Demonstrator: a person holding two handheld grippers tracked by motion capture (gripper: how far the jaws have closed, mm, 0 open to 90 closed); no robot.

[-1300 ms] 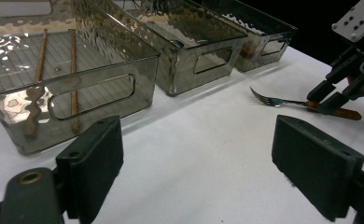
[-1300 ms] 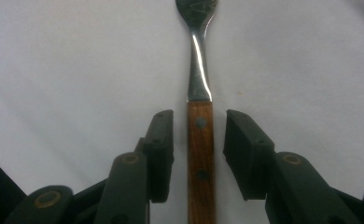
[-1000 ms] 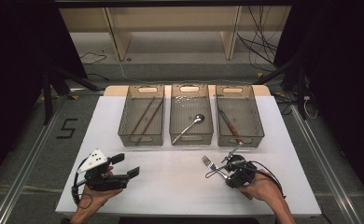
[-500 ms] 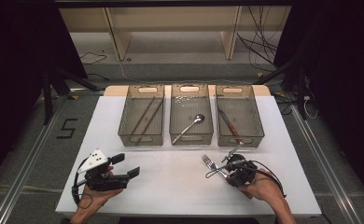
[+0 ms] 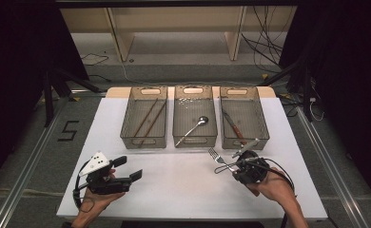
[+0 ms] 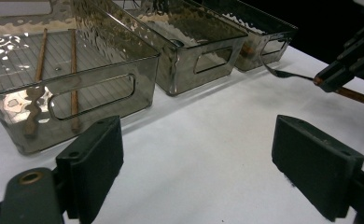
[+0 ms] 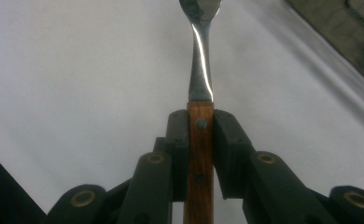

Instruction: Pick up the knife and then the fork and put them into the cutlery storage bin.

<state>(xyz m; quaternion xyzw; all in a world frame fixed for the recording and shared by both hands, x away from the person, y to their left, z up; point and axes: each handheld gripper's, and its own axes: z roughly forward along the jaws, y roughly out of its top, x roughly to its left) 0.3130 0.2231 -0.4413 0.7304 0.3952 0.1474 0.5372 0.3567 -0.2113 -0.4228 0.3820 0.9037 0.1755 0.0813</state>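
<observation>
1. White covers the bench (image 5: 183, 190), and both hands come in over its near edge.
2. The left tongs (image 5: 126, 173) sit low at the near left, lying sideways above the bench; their jaws stand wide apart with bare bench between them in the left gripper view.
3. The right tongs (image 5: 231, 166) at the near right are clamped on a fork (image 7: 201, 70); their jaws have just closed on it, and the pads press both sides of its wooden handle in the right gripper view.
4. The fork's metal neck and prongs (image 5: 214, 153) stick out toward the left, clear of the bench, just short of the bins.
5. Farther back three smoky clear bins stand side by side, touching or almost so.
6. The left bin (image 5: 126, 135) holds two brown chopsticks (image 5: 148, 116).
7. The middle bin (image 5: 179, 137) holds a spoon (image 5: 193, 128).
8. The right bin (image 5: 264, 133) holds a wood-handled knife (image 5: 233, 126).
9. Beyond the bench lies grey floor with cables and wooden shelf legs.
</observation>
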